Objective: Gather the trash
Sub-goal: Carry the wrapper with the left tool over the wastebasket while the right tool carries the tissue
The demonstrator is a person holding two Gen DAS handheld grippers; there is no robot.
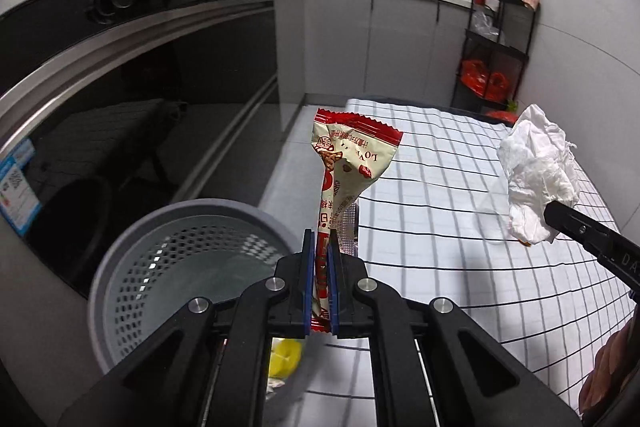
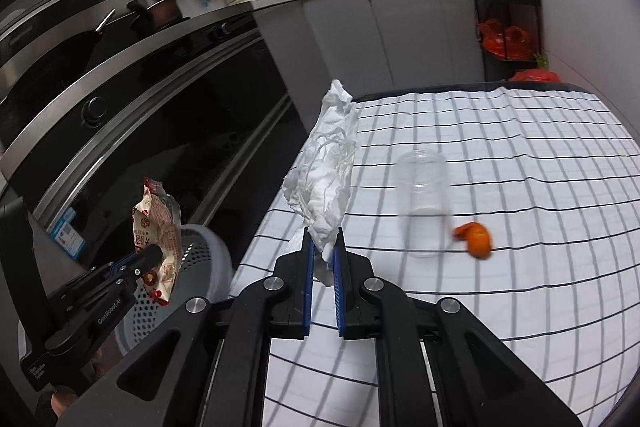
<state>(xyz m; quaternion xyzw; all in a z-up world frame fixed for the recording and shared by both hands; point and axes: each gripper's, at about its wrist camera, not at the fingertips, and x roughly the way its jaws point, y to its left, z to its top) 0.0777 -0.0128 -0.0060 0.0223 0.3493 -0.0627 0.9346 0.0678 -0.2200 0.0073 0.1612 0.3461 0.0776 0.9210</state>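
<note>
The left gripper (image 1: 321, 247) is clamped tight on a red-and-cream snack wrapper (image 1: 348, 163), its blue-edged fingers pinching the wrapper's narrow lower end so that the crinkled, wider top stands up ahead of the tips. Just below and to the left of this gripper sits a grey perforated trash basket (image 1: 120, 267) on the floor, its open mouth facing up — the wrapper hangs beside the rim rather than inside it. Something yellow (image 1: 285, 358) shows under the gripper's body, near the basket's edge; what it is cannot be told.

The right gripper (image 2: 323, 247) is closed nearly all the way on a crumpled white tissue (image 2: 326, 167), which rises in a rumpled column from between its fingers. From the left wrist view the same tissue (image 1: 536, 179) appears off to the right, held above the cloth by the other tool's black finger.

Ahead of the right gripper and slightly right, a clear plastic cup (image 2: 424, 203) lies on the white checked tablecloth (image 2: 520, 147). Just beside the cup, further right, rests a piece of orange peel (image 2: 476, 239), apart from the cup. To the left of the right gripper the left tool and its wrapper (image 2: 158, 239) hang over the basket (image 2: 216, 259), which stands at the table's edge beside a dark oven front (image 2: 160, 131).
</note>
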